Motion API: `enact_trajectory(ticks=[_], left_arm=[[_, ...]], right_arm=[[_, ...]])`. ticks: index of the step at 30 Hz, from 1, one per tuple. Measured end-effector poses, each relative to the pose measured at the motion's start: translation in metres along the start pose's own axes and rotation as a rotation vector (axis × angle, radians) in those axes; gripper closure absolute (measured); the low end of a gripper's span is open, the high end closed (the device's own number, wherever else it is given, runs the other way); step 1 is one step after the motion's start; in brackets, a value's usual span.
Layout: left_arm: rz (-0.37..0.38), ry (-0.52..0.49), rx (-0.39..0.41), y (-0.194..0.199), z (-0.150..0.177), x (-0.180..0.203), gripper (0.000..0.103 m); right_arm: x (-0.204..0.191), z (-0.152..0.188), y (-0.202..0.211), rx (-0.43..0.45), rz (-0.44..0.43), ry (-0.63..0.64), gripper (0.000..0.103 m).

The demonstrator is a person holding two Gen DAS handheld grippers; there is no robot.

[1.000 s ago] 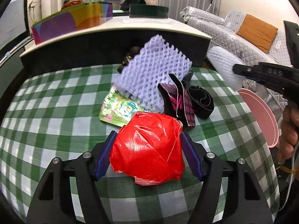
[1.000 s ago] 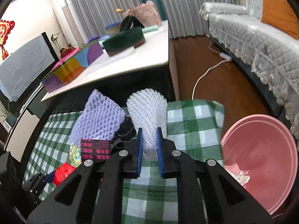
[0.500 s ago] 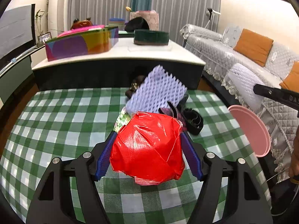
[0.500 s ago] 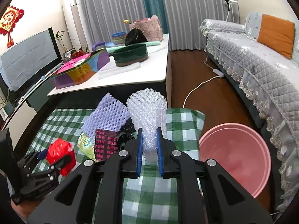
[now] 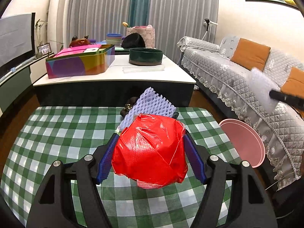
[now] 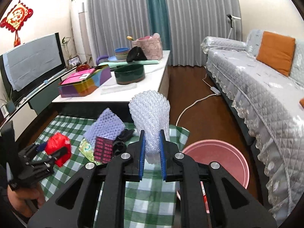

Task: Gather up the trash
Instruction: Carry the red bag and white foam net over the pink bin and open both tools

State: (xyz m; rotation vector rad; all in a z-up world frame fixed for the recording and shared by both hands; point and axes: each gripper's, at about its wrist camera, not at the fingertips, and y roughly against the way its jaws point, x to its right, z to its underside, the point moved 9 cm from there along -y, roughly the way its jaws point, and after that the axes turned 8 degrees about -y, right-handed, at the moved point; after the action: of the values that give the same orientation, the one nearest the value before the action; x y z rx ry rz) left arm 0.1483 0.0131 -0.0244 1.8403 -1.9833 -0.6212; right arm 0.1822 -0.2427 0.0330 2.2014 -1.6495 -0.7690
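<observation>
Left gripper (image 5: 150, 157) clamps a crumpled red plastic bag (image 5: 150, 150) above the green-checked table (image 5: 57, 133); right gripper (image 6: 152, 150) pinches a clear bubble-wrap sleeve (image 6: 150, 117) near the round pink plastic basin (image 6: 218, 159). Risk ahead: light, springy trash could slip, or drift past the rim on release.
</observation>
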Motion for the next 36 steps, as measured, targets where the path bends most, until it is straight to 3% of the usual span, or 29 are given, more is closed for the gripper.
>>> enact_trajectory(ticks=[26,36], left_arm=[[0.033,-0.065,0.001,-0.023,-0.015,0.047,0.036],[0.040,-0.091,0.001,-0.034,-0.030,0.057,0.036]], right_arm=[[0.087,-0.011,0.011,0.073,0.140,-0.079,0.089],[0.101,-0.021,0.013,0.094,0.174,-0.091,0.089]])
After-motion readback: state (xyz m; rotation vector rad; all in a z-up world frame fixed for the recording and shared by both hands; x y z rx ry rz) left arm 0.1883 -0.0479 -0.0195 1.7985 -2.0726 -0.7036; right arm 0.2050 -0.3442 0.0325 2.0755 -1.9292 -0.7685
